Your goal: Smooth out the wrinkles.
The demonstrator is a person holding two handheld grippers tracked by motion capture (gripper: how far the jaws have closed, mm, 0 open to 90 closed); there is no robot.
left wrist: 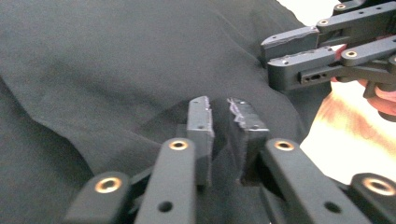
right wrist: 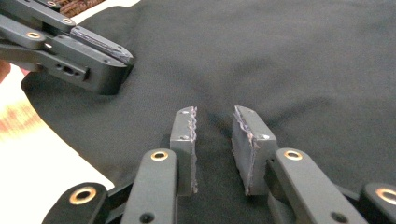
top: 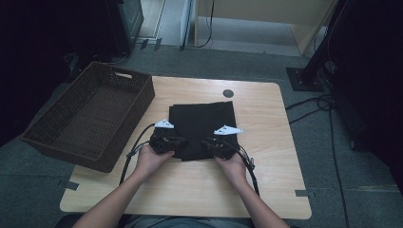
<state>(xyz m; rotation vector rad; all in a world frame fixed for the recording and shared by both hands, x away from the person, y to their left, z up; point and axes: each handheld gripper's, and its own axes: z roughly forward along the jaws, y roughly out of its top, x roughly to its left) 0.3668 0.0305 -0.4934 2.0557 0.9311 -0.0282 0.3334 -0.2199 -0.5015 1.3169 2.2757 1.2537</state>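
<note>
Work in hand: folding the black cloth (top: 202, 128), which lies flat near the middle of the wooden table (top: 266, 190), just right of the brown wicker basket (top: 90, 114).
Done so far: the cloth already sits as a compact, roughly square pile; I judge at least one fold is behind it, though the layers are hard to count in the dim high view.
Left to do: the near edge is not yet lifted; I judge a further fold remains, and perhaps a move to the basket, which holds nothing I can make out.
My left gripper (left wrist: 219, 123): lowered onto the near left corner of the cloth, jaws down to a narrow gap with a small ridge of fabric pinched between the pads.
My right gripper (right wrist: 214, 135): set on the near right part of the cloth, jaws apart by a moderate gap; fabric lies between and under them, but the pads do not press it.
Pose of my hands: both forearms reach in from the near table edge, roughly parallel; my left hand (top: 151, 159) and right hand (top: 233, 164) tilt the grippers forward and down onto the near hem, side by side.
</note>
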